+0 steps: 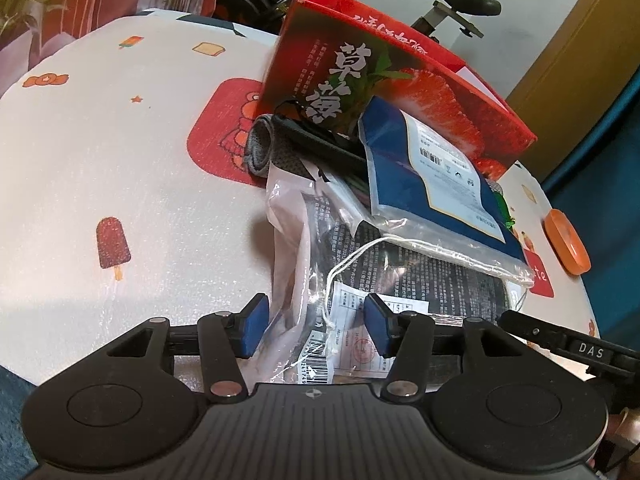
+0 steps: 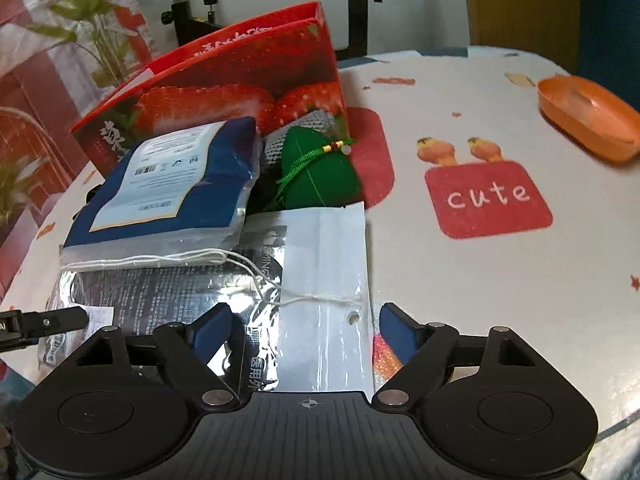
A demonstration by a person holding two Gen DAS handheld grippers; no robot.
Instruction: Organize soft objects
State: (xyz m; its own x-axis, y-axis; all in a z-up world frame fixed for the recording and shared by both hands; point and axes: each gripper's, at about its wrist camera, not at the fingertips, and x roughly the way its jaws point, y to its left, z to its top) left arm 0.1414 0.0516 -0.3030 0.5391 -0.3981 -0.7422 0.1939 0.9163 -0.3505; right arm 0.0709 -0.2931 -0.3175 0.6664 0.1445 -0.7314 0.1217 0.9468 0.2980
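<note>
A pile of soft packets lies on the table against a red strawberry box point(image 1: 400, 80) point(image 2: 240, 80). A clear bag with black printed contents point(image 1: 420, 276) point(image 2: 168, 292) is at the bottom, a blue packet with a white label point(image 1: 432, 168) point(image 2: 168, 184) lies on top. A grey mesh item point(image 1: 260, 148) point(image 2: 304, 128) and a green fabric dumpling point(image 2: 320, 176) sit behind. My left gripper point(image 1: 316, 326) is open, its jaws either side of the clear bag's near edge. My right gripper point(image 2: 306, 332) is open over the bag's white header end.
The table has a white cartoon-print cloth point(image 1: 120, 160) point(image 2: 500, 280). An orange dish point(image 2: 588, 116) point(image 1: 568, 246) sits at the far right edge. Tripod stands and a chair are behind the box. The other gripper's finger shows at the left edge point(image 2: 40, 324).
</note>
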